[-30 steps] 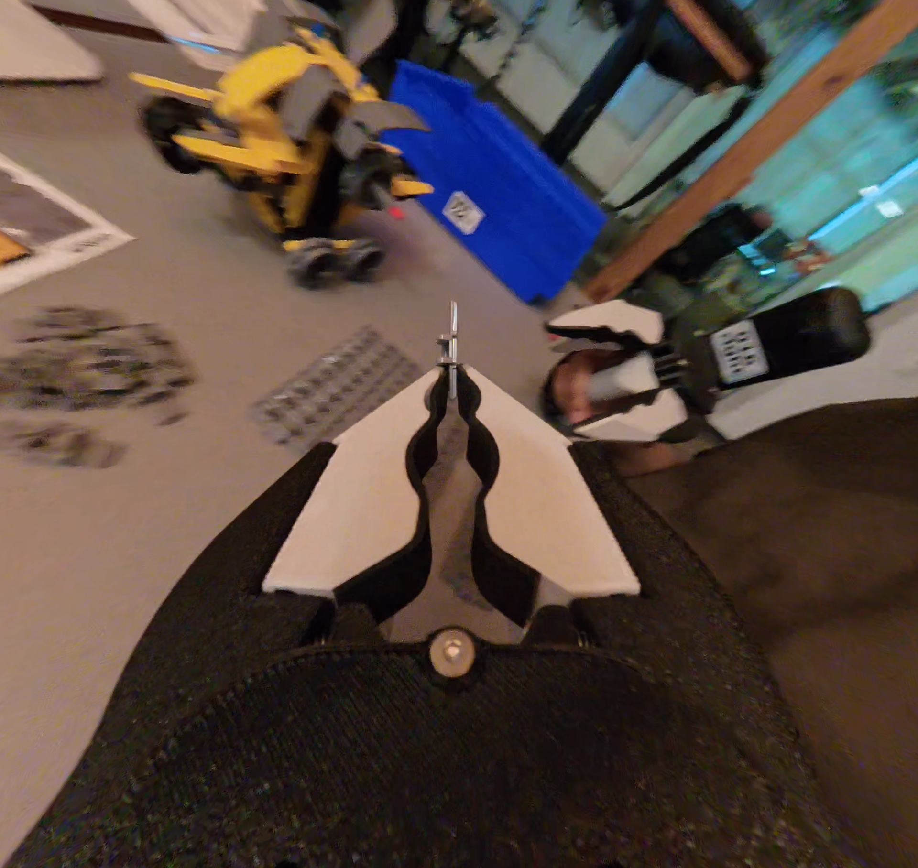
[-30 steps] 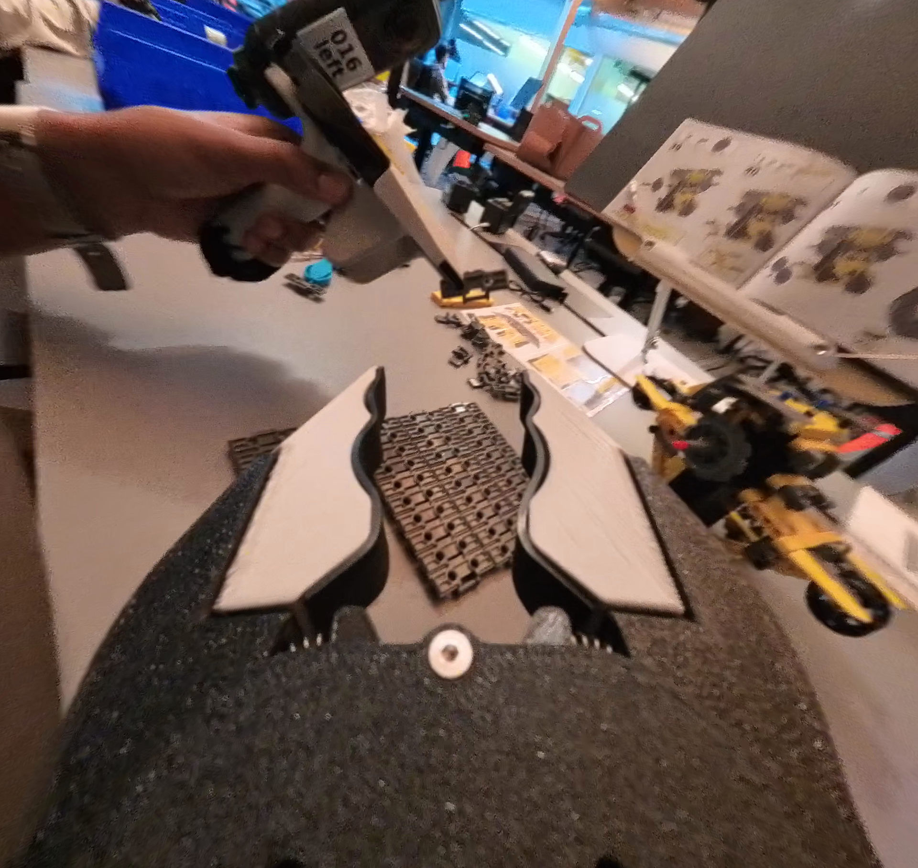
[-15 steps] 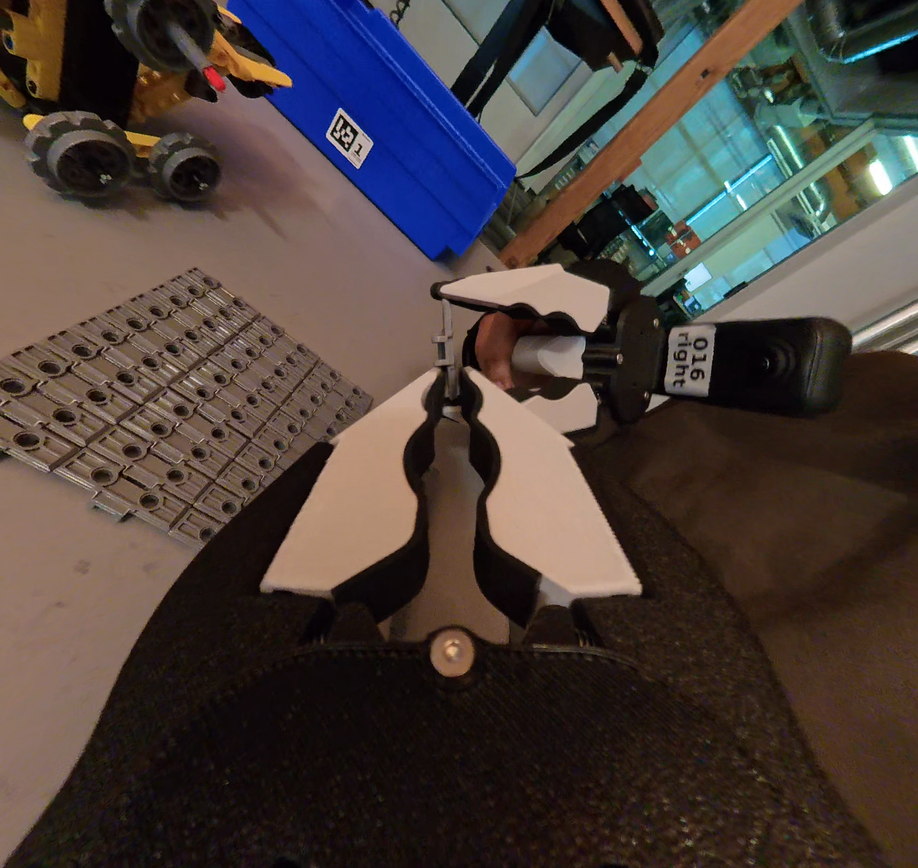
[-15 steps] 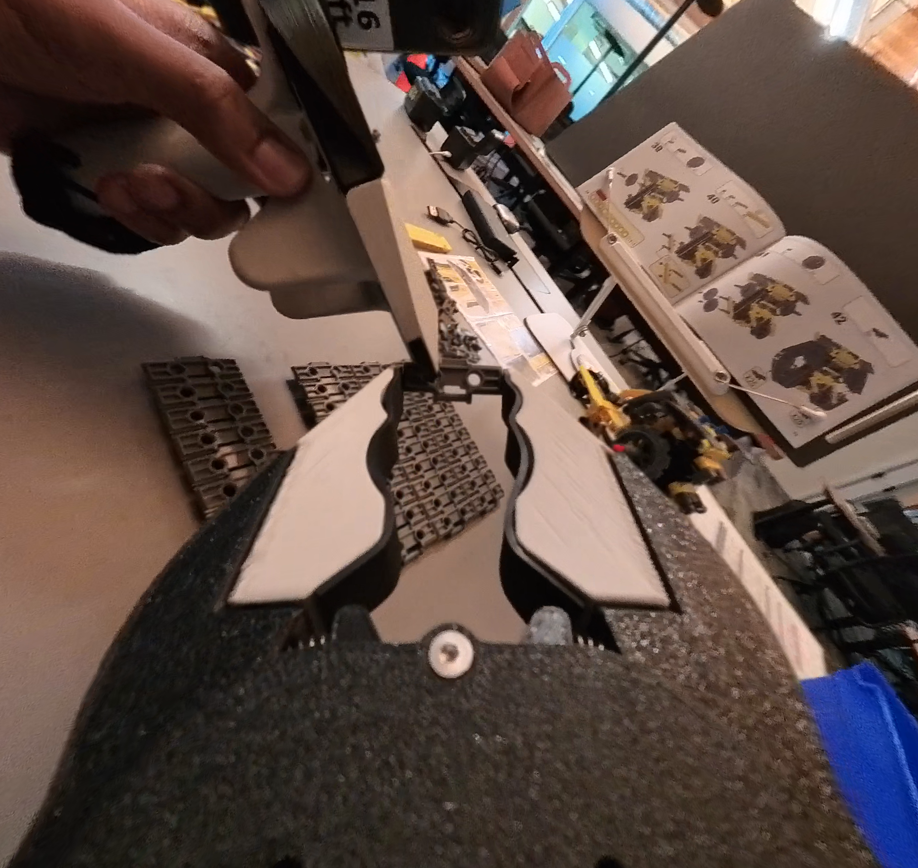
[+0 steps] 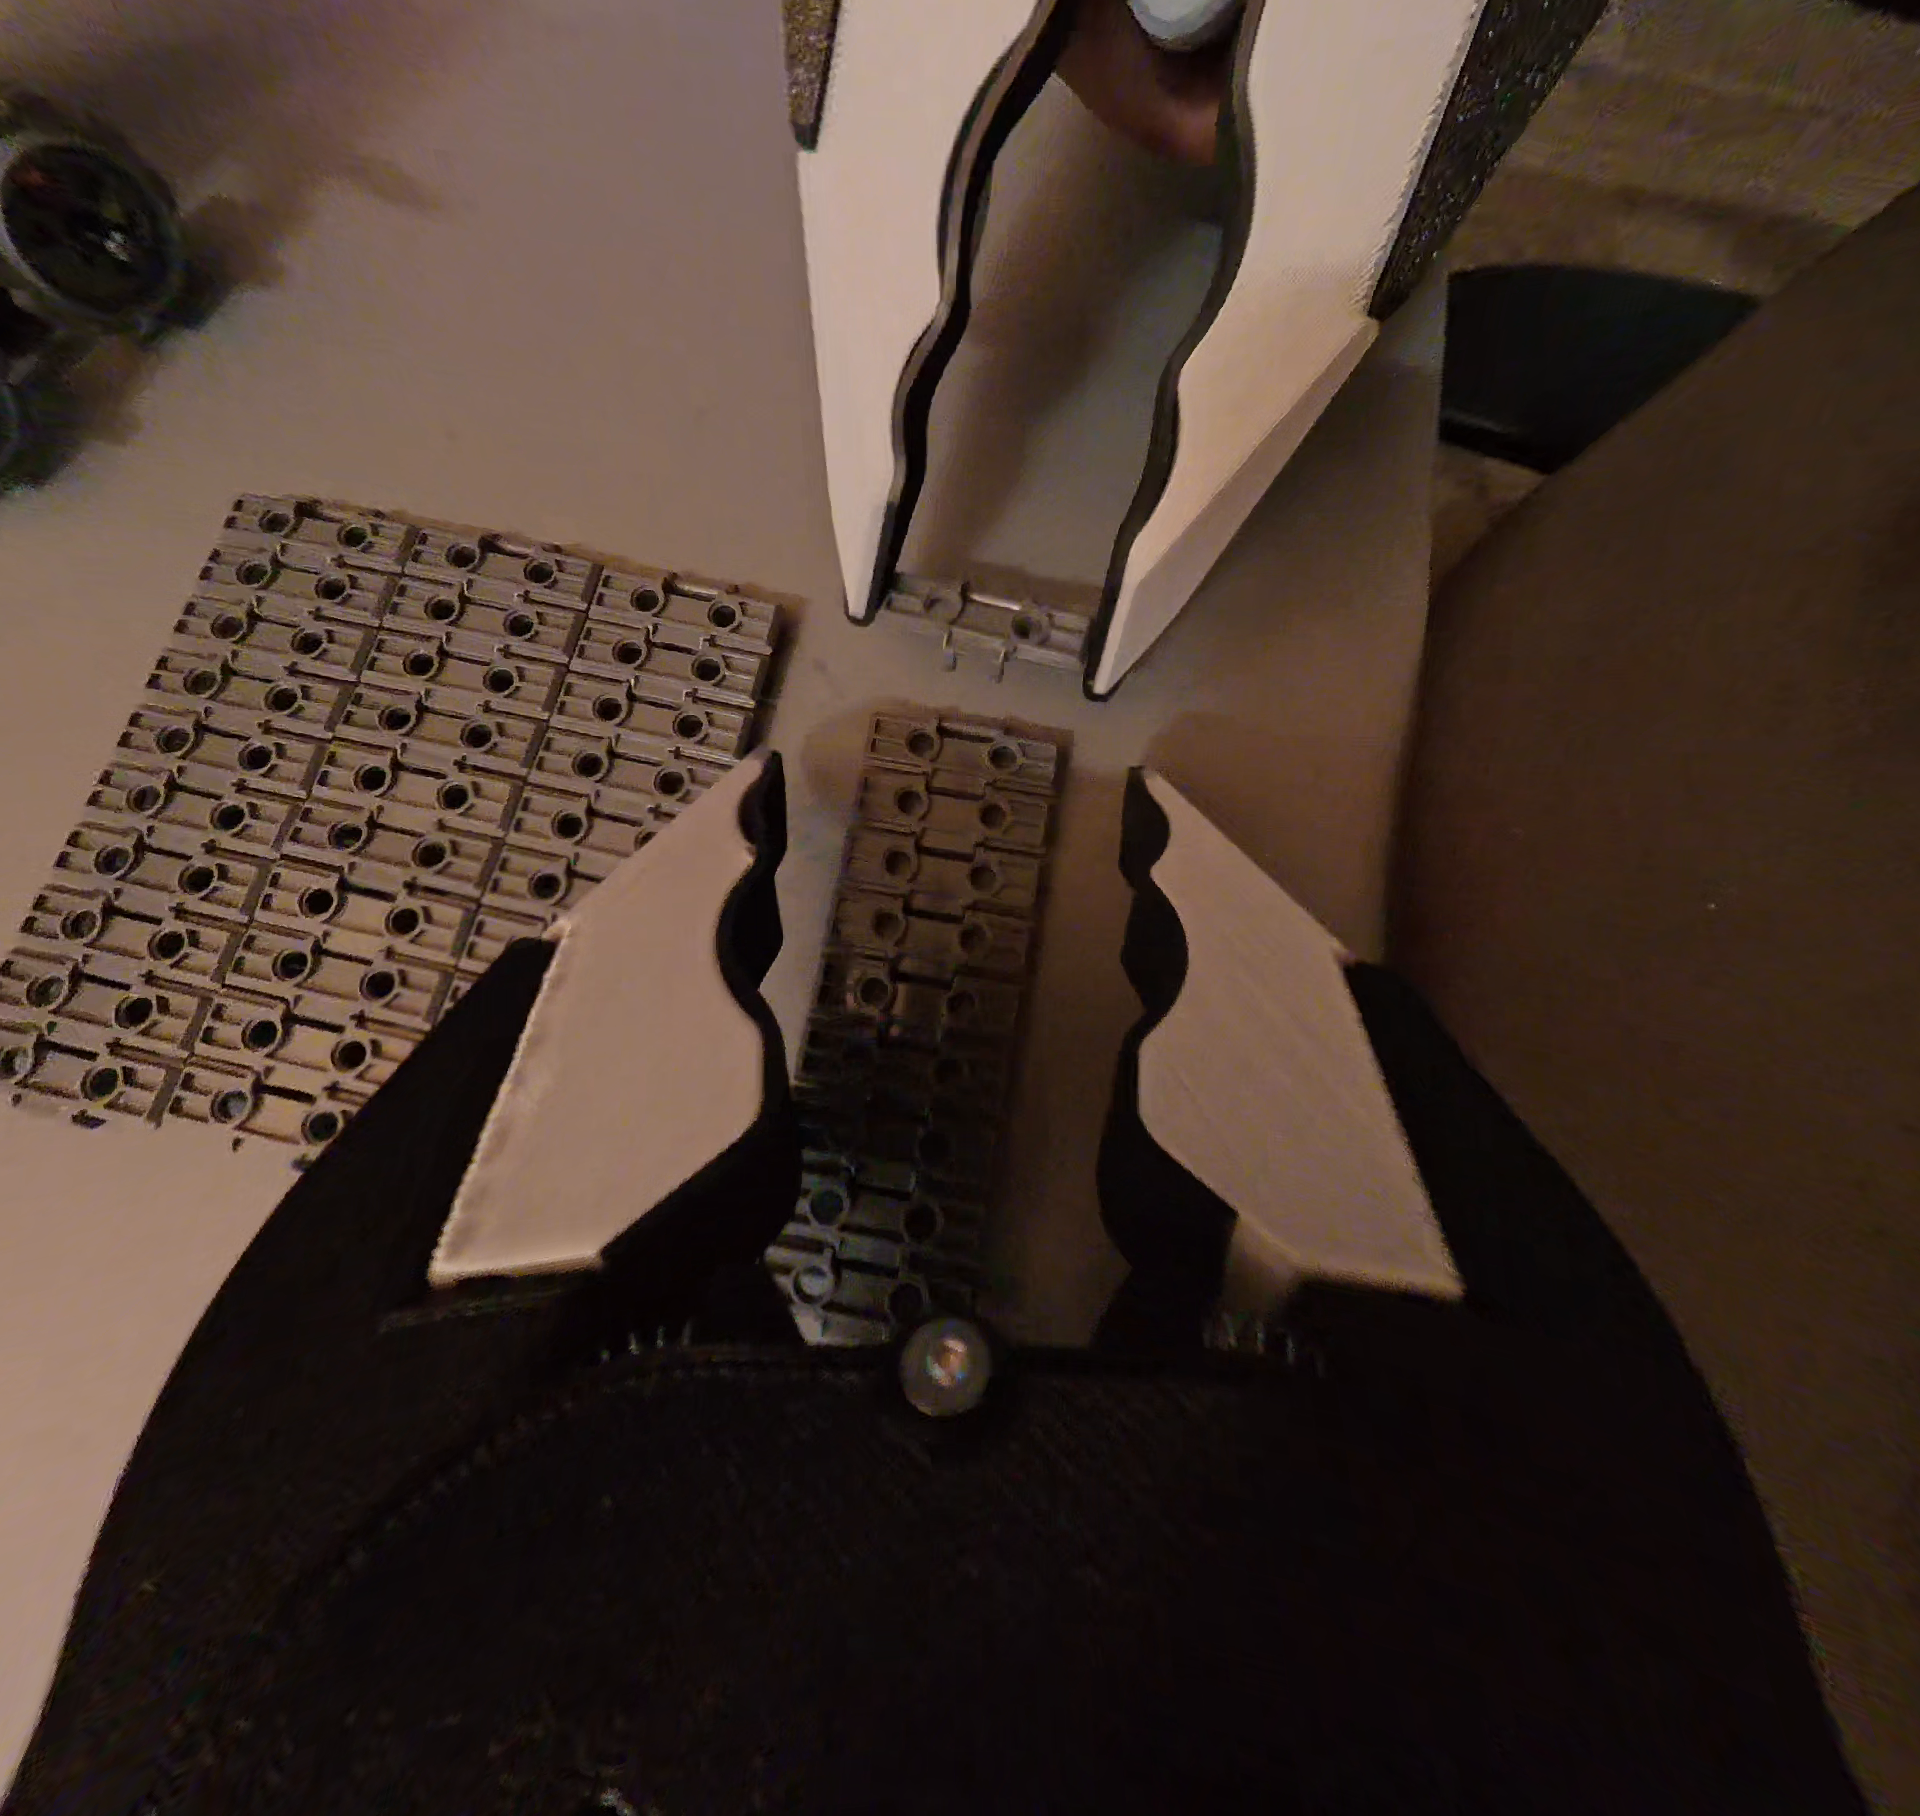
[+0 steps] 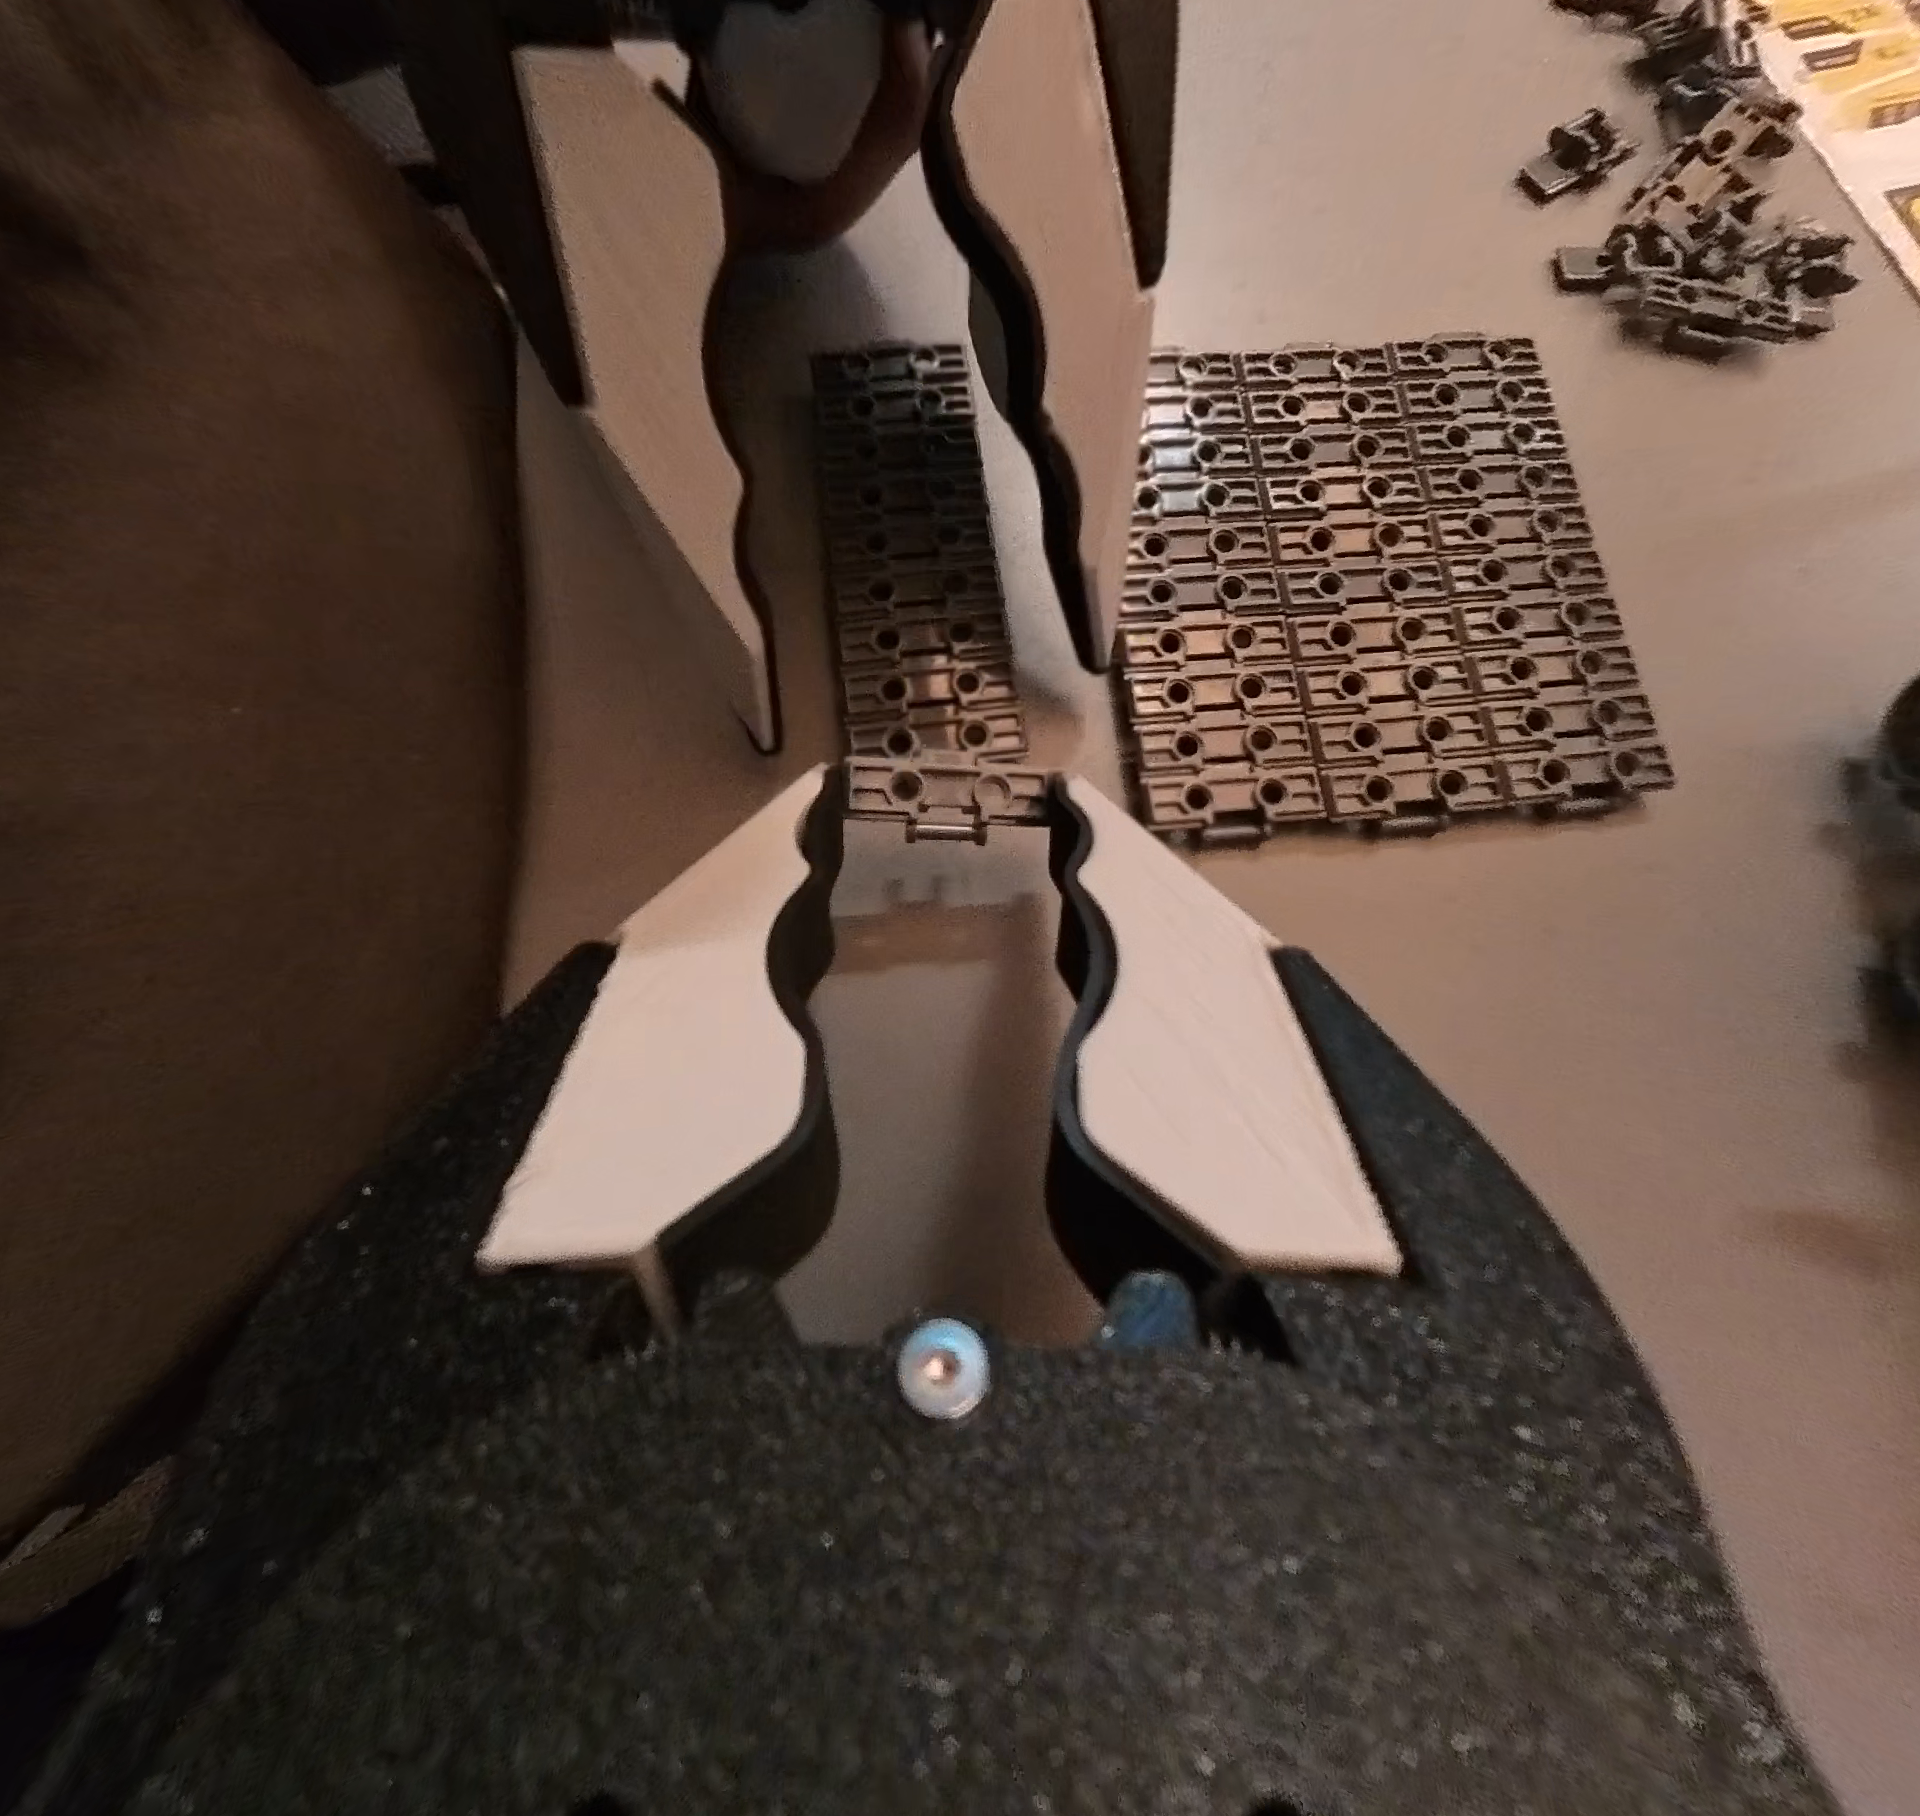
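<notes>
Link (image 6: 943,798) (long axis crosswise) pinched by right tool (image 6: 948,790).

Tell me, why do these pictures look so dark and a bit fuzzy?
Left wrist view: dim brownish light, the wheel at the top-left edge smeared, the track strip shaded between the left tool. Right wrist view: softer all over, the loose dark parts fuzzy, straight edges bowed by the wide lens.
</notes>
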{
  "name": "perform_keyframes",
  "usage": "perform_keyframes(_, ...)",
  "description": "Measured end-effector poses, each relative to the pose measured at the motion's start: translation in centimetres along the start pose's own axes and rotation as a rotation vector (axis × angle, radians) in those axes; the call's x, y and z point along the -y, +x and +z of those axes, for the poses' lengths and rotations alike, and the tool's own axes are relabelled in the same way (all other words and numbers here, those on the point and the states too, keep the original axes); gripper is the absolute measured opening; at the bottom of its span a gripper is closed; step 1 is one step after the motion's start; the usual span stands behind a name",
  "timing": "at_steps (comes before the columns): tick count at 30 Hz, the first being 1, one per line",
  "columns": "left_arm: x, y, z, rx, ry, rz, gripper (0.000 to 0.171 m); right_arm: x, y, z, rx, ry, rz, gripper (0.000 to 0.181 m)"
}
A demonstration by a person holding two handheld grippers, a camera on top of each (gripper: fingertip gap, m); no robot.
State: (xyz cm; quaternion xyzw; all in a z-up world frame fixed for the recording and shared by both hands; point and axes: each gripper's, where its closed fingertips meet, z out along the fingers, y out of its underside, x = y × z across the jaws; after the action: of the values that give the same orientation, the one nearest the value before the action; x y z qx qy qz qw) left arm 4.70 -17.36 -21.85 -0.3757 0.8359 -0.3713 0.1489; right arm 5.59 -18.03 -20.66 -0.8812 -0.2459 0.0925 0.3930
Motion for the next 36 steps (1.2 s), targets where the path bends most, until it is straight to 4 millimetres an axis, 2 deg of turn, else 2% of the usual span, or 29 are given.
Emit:
perform_keyframes(7,-0.1,0.0,0.2,-0.006,-0.003,0.021,0.047,-1.0,0.0,1.3,0.022,-0.074,-0.032,0.039)
perform_keyframes(14,-0.4,0.4,0.6,-0.028,-0.015,0.026,0.037,-1.0,-0.4,1.6,0.040,-0.076,-0.055,0.039)
perform_keyframes(19,-0.4,0.4,0.6,-0.027,-0.019,0.032,0.037,-0.4,-0.5,1.4,0.038,-0.048,-0.078,0.039)
perform_keyframes(24,-0.5,0.5,0.6,-0.039,-0.024,0.041,0.038,-0.7,-0.6,1.8,0.054,-0.059,-0.079,0.039)
perform_keyframes(28,-0.6,0.8,0.6,-0.057,-0.038,0.041,0.050,-0.8,-0.6,1.7,0.043,-0.066,-0.074,0.046)
perform_keyframes(32,-0.7,0.7,0.4,-0.039,-0.048,0.062,0.052,-0.4,-0.7,1.1,0.035,-0.045,-0.056,0.050)
perform_keyframes(33,-0.6,0.7,0.3,-0.039,-0.044,0.060,0.051,0.0,-0.6,0.9,0.031,-0.029,-0.043,0.048)
perform_keyframes(36,-0.5,0.7,0.1,-0.045,-0.027,0.052,0.046,0.8,0.2,0.5,-0.003,0.019,0.004,0.016)
